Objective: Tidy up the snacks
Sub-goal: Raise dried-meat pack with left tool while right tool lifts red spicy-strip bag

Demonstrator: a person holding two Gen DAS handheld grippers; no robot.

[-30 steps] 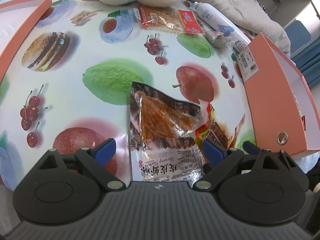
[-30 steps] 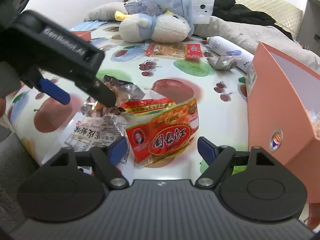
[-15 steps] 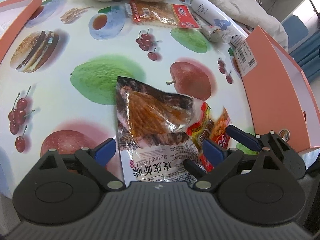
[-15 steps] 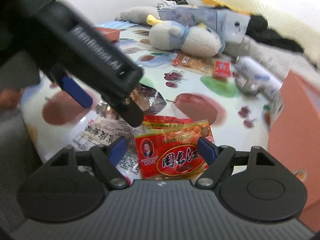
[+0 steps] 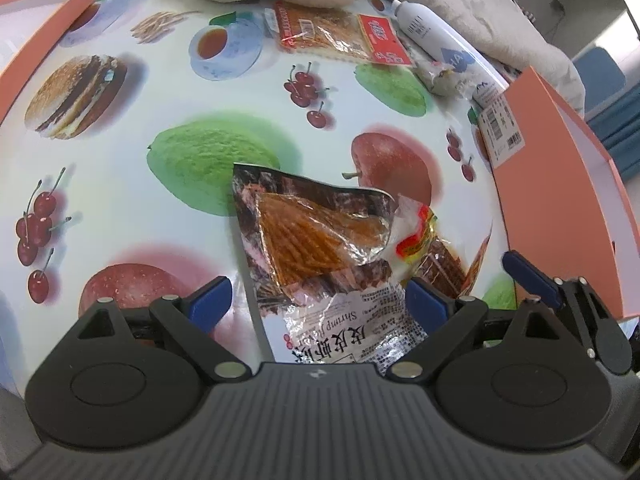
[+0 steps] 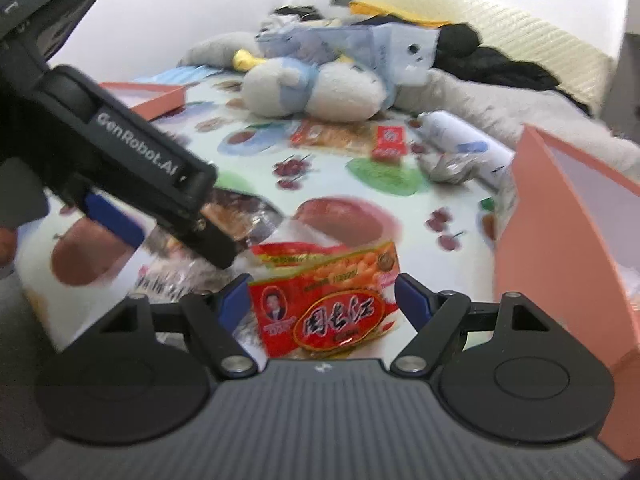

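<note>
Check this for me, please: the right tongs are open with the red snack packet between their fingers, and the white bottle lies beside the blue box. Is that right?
One thing is wrong: the box is orange, not blue, as the right wrist view shows. The right tongs are open around the red snack packet, and the white bottle lies beside that box.

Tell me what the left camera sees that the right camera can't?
Only the left wrist view shows the burger print on the tablecloth and the box's barcode label. Only the right wrist view shows the red packet's front and the black clothes. Both show the shrimp snack bag, plush toy, white bottle and orange box.
</note>
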